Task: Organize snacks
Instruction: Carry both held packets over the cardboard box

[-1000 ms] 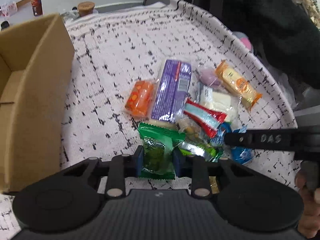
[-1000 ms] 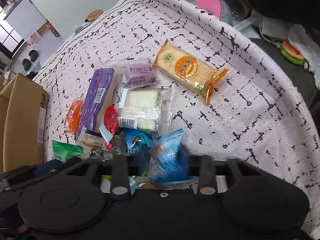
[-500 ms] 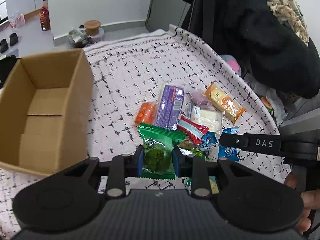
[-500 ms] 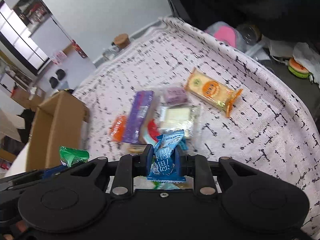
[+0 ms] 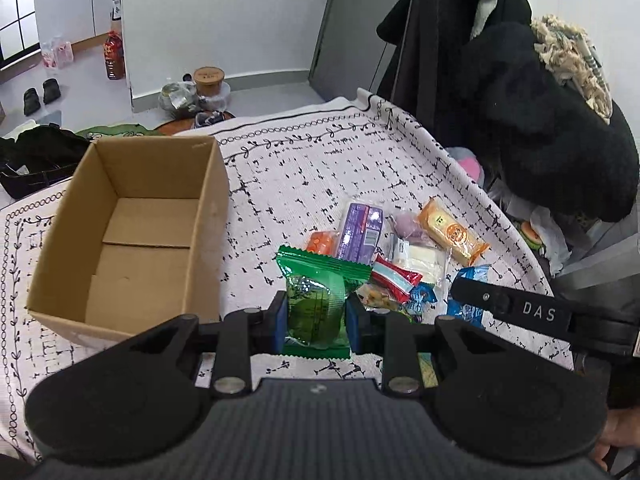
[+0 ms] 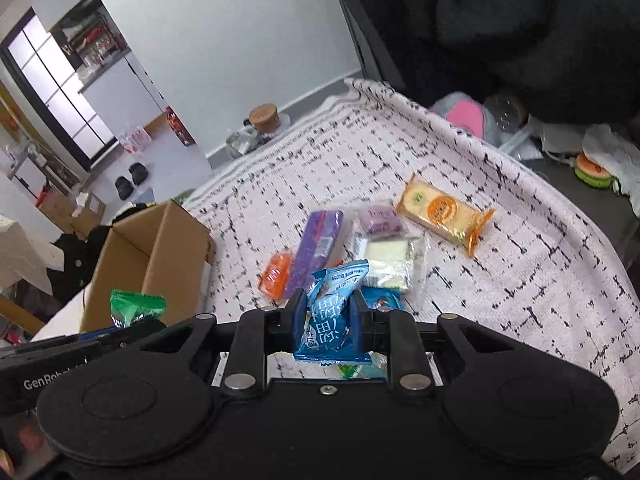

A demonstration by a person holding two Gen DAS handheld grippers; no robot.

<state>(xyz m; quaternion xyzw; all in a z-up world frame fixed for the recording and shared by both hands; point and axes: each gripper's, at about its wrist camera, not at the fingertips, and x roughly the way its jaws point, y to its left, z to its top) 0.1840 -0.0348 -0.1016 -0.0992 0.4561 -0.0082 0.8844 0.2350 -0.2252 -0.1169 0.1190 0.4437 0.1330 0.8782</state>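
Nearest, the left gripper (image 5: 315, 316) is clamped on a green pack (image 5: 318, 300), its blue pads pressed against both sides, the pack upright and clear of the cloth (image 5: 304, 168). Just so, the right gripper (image 6: 327, 320) is clamped on a blue pack (image 6: 330, 316), pinched at the middle and likewise off the cloth; its jaws have just been closing a little on it. From the left camera the right gripper's finger shows as a black bar at the right, with the blue pack behind it.

Beyond the grippers lies the pile of loose snacks: a red pack (image 5: 394, 276), a clear white pack (image 6: 390, 256), an orange pack (image 6: 276, 274), a purple box (image 6: 318, 246) and a mauve pack (image 6: 380, 218), touching or overlapping one another. A yellow cracker pack (image 6: 442, 212) lies just beside them on the right.

To the left of the pile stands an open box (image 5: 132, 228), its flaps flat inside. Farther back, past the cloth's edge, a cork-lidded jar (image 5: 209, 80) sits on the floor, and dark coats (image 5: 520, 112) hang at the right.
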